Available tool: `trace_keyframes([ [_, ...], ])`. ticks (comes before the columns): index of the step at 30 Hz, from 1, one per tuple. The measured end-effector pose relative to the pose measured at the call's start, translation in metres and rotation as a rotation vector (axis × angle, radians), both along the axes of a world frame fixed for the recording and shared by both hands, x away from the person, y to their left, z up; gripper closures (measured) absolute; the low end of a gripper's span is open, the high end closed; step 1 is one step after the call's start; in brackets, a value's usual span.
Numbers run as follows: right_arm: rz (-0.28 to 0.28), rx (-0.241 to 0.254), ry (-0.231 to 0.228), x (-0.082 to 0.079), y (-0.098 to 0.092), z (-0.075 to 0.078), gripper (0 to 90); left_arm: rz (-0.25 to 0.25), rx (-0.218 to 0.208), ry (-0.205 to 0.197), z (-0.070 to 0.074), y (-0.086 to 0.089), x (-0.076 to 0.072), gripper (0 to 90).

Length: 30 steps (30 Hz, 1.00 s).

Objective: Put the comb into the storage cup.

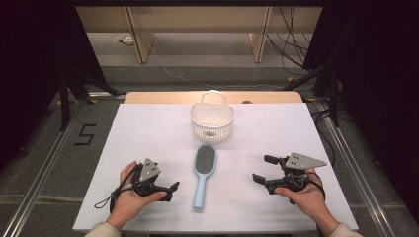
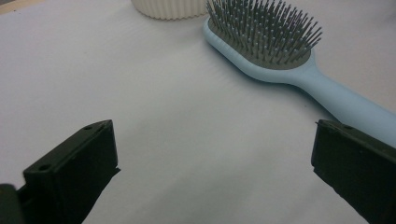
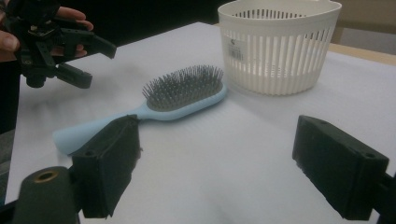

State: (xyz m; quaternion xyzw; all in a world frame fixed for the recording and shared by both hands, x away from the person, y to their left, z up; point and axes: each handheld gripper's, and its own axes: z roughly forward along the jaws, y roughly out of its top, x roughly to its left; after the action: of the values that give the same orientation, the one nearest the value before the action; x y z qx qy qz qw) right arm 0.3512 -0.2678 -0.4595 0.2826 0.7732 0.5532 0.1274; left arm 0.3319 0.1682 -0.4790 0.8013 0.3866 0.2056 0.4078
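I hold the left gripper (image 1: 170, 190) and right gripper (image 1: 261, 169) wide open and empty, flanking the light-blue plastic hairbrush (image 1: 202, 179) lying below the white slotted plastic basket (image 1: 212, 121).

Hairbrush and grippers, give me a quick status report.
Left gripper and right gripper both open, empty, either side of the hairbrush. Hairbrush flat on the table, bristles up, untouched. White basket just beyond its head. Nothing in the way.
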Motion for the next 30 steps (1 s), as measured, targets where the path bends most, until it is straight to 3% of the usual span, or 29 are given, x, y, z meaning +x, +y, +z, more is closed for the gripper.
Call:
trace_keyframes([
  [13,-0.011,0.011,-0.014,0.000,-0.002,0.001,16.1,-0.009,-0.018,-0.030,0.003,0.000,0.000,4.1],
  [17,-0.010,0.015,-0.009,0.001,-0.002,0.001,16.2,-0.073,-0.036,-0.078,0.013,-0.011,0.000,17.7],
  [20,-0.009,0.013,-0.007,0.001,-0.002,0.000,16.2,-0.125,-0.075,-0.096,0.020,-0.024,-0.002,37.4],
  [22,-0.011,0.016,-0.006,0.002,-0.002,0.000,16.2,-0.143,-0.090,-0.105,0.023,-0.031,-0.003,55.1],
  [23,-0.013,0.015,-0.006,0.002,-0.002,0.000,16.3,-0.155,-0.087,-0.099,0.025,-0.036,-0.004,70.0],
  [24,-0.013,0.015,-0.006,0.002,-0.002,0.000,16.3,-0.169,-0.081,-0.094,0.026,-0.041,-0.004,70.0],
  [27,-0.013,0.014,-0.005,0.003,-0.002,-0.001,16.2,-0.211,-0.060,-0.060,0.024,-0.057,-0.002,84.8],
  [30,-0.012,0.014,-0.004,0.003,-0.002,-0.001,16.3,-0.227,-0.037,-0.030,0.021,-0.069,0.001,88.4],
])
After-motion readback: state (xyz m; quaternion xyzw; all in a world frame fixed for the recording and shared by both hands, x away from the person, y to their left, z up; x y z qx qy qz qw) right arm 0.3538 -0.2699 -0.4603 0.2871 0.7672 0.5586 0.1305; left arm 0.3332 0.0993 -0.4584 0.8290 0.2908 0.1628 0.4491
